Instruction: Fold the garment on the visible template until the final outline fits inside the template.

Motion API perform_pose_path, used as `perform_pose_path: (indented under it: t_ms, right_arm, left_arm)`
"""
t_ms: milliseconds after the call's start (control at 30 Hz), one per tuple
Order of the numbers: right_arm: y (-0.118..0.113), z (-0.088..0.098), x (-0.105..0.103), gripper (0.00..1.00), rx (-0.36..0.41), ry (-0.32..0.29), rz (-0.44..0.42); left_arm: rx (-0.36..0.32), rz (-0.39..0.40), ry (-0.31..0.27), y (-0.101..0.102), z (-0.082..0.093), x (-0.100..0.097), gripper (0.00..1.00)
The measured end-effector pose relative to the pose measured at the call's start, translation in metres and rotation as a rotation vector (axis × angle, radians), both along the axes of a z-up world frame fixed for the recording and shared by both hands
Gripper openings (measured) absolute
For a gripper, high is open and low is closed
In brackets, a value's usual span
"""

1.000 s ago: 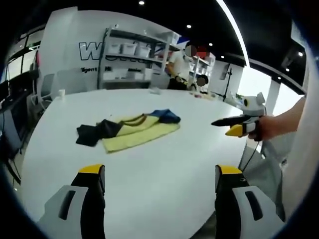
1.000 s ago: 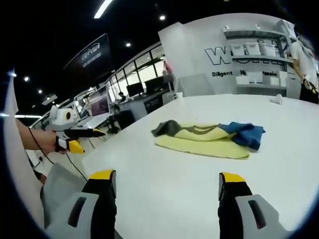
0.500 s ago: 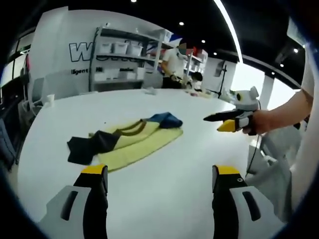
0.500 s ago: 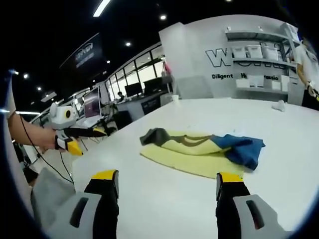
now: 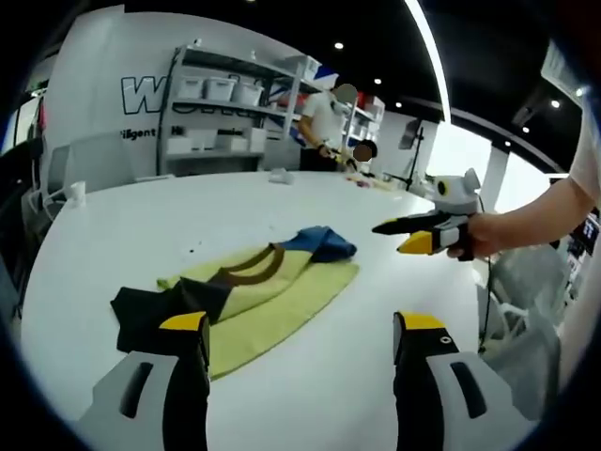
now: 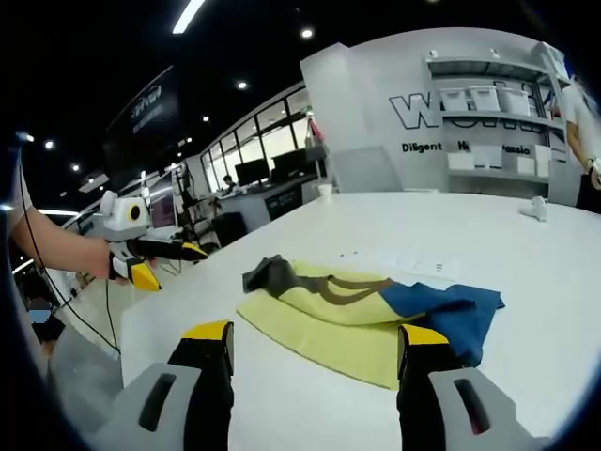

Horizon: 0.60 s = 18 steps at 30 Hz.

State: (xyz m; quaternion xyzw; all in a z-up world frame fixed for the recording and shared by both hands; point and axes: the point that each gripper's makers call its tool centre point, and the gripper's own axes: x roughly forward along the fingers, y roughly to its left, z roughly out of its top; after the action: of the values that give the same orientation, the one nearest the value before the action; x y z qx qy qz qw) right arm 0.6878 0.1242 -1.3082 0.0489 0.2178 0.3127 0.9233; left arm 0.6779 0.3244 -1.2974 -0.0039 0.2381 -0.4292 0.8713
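Hovering spread and empty, the left claw [image 5: 299, 343] and right claw [image 6: 315, 352] face the garment [image 6: 362, 312], bunched flat on the white worktop [image 5: 394, 282] just ahead. No template outline is discernible, so a blind fold risks overshooting it.

soft cloth garment [image 5: 254, 287], smooth matt table [image 5: 141, 216]

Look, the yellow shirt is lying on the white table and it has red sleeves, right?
Not quite. The shirt is yellow and does lie on the white table, but its sleeves are not red: the right gripper view shows one blue sleeve and one dark sleeve.
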Motion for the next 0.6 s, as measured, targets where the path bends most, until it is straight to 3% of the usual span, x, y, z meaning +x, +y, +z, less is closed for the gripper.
perform_pose_path:
  t_ms: [600]
  right_arm:
    - [-0.024,-0.021,0.086,0.64,-0.055,0.015,-0.012]
  left_arm:
    - [0.014,-0.016,0.021,-0.012,-0.014,0.089,0.7]
